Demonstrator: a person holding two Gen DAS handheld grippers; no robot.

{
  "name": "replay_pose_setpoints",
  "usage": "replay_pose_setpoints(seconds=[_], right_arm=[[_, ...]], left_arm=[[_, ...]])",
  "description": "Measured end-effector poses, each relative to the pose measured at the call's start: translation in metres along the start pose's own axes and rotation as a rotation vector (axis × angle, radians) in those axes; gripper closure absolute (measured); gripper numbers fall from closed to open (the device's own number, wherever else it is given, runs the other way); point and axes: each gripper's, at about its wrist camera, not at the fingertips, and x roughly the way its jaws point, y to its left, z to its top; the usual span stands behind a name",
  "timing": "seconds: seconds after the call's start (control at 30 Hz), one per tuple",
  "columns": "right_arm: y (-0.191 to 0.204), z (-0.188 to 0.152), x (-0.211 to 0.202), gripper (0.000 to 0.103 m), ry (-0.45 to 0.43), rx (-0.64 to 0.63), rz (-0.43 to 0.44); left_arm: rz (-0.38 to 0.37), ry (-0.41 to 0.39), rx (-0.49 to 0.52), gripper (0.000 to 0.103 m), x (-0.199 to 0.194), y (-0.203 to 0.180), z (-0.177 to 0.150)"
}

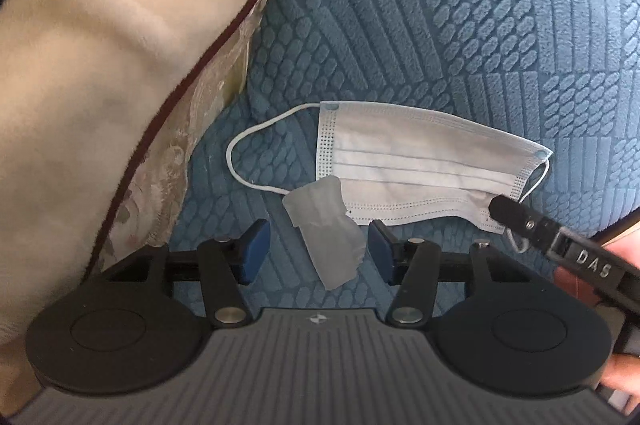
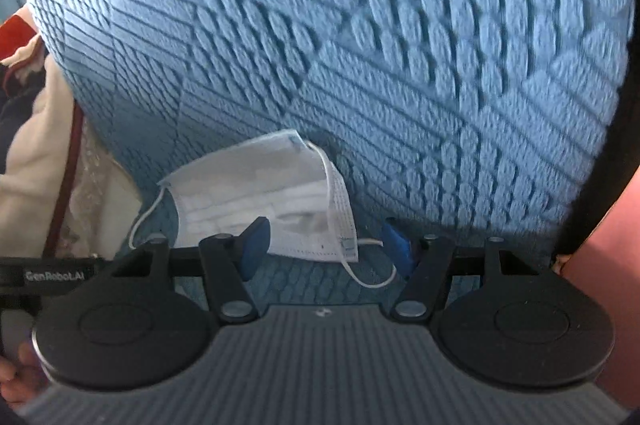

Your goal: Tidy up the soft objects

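Both tongs gape wide over the face mask point(image 1: 420, 169) — right tongs point(image 2: 324, 249) straddling its edge, left tongs point(image 1: 316, 249) straddling a translucent scrap point(image 1: 324, 225) beside it — limp fabric may bunch and slip free.

1 face mask point(image 1: 420, 161), 1 clear plastic scrap point(image 1: 326, 229), 1 cream blanket point(image 1: 100, 65), 1 blue cushion point(image 1: 460, 25)

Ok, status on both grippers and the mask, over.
Left gripper open, crumpled clear plastic scrap between its fingers. Right gripper open at the mask's corner. Mask flat on blue cushion. Cream blanket beside it.
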Motion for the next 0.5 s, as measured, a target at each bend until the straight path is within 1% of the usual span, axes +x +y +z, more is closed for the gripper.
replay_pose_setpoints(seconds=[0.1,0.13,0.2,0.27,0.3,0.33,0.37,0.4,0.43,0.47,0.5], right_arm=[[-0.003,-0.001,0.004,0.037,0.025,0.015,0.005],[-0.003,-0.001,0.007,0.038,0.037,0.007,0.004],[0.002,-0.003,0.011,0.039,0.054,-0.027,-0.024],[0.006,-0.003,0.014,0.039,0.061,-0.044,-0.023],[0.007,-0.004,0.014,0.049,0.058,-0.048,-0.014],[0.01,-0.004,0.015,0.054,0.06,-0.056,-0.011],[0.011,-0.005,0.016,0.056,0.067,-0.067,-0.012],[0.013,-0.006,0.019,0.063,0.078,-0.078,-0.018],[0.017,-0.009,0.022,0.065,0.079,-0.091,-0.026],[0.019,-0.01,0.022,0.071,0.078,-0.102,-0.031],[0.02,-0.011,0.022,0.079,0.078,-0.105,-0.029]], left_arm=[[0.0,0.015,-0.025,0.043,0.004,0.001,0.0],[-0.008,0.011,-0.032,0.043,0.004,0.0,-0.001],[-0.01,0.012,-0.023,0.043,0.004,-0.003,-0.002],[-0.001,0.003,-0.016,0.043,0.005,-0.006,-0.004],[0.004,-0.002,-0.01,0.043,0.005,-0.008,-0.005],[0.013,-0.007,0.003,0.043,0.005,-0.011,-0.006],[0.02,-0.011,0.017,0.043,0.006,-0.014,-0.008],[0.023,-0.014,0.03,0.044,0.006,-0.016,-0.009],[0.016,-0.014,0.037,0.047,0.006,-0.018,-0.01],[0.015,-0.016,0.045,0.05,0.006,-0.019,-0.011],[0.027,-0.02,0.056,0.056,0.006,-0.021,-0.012]])
